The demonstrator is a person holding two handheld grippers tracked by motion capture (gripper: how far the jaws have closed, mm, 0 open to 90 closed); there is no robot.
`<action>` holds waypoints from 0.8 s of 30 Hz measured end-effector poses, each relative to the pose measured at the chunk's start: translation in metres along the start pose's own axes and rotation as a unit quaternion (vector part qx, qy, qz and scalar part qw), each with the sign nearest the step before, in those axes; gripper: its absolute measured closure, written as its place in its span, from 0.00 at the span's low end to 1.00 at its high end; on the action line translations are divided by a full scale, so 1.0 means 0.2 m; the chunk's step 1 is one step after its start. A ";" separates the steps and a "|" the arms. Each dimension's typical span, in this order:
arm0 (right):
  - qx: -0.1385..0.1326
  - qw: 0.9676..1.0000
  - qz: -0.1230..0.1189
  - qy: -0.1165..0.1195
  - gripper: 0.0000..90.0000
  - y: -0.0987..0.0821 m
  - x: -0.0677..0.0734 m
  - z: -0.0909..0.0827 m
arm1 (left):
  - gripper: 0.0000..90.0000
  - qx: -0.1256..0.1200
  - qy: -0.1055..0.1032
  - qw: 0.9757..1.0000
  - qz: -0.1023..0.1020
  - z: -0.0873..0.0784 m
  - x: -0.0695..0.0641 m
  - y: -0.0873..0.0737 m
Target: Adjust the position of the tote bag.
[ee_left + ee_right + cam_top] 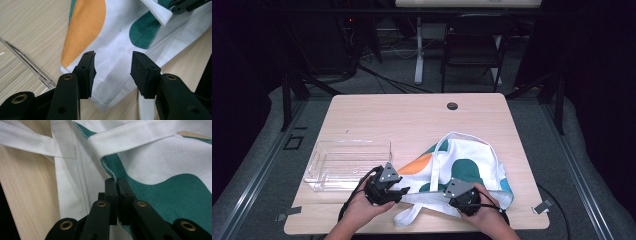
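We hold right tongs (117, 185) clamped on bag (472, 165) hem near front edge of surface (412, 115). Left tongs (113, 71) spread apart over bag's near corner, gripping nothing. Bag: soft, light, floppy cloth; best taken by hem or strap (140, 135). Clear tray (347, 162) just left of bag.

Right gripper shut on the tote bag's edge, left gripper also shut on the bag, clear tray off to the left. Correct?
Not quite: the left gripper is open, its jaws apart over the tote bag, as the left gripper view shows. The right gripper is shut on the bag's edge, and the clear tray does sit to the left.
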State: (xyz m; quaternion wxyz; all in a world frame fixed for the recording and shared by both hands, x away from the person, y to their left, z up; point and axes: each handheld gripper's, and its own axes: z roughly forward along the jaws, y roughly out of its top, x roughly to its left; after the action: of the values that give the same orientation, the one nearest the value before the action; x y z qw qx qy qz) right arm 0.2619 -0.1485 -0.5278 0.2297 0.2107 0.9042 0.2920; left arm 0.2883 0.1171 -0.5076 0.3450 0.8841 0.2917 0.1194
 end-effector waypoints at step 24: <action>-0.028 1.000 0.013 -0.002 0.98 0.01 -0.02 -0.03 | 0.56 -0.006 -0.015 1.000 0.018 0.01 -0.06 0.06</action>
State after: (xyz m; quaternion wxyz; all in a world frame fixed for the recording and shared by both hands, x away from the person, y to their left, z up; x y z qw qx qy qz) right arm 0.2621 -0.1520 -0.5202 0.2335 0.2163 0.8925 0.3194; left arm 0.2849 0.1020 -0.5021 0.3530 0.8888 0.2693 0.1139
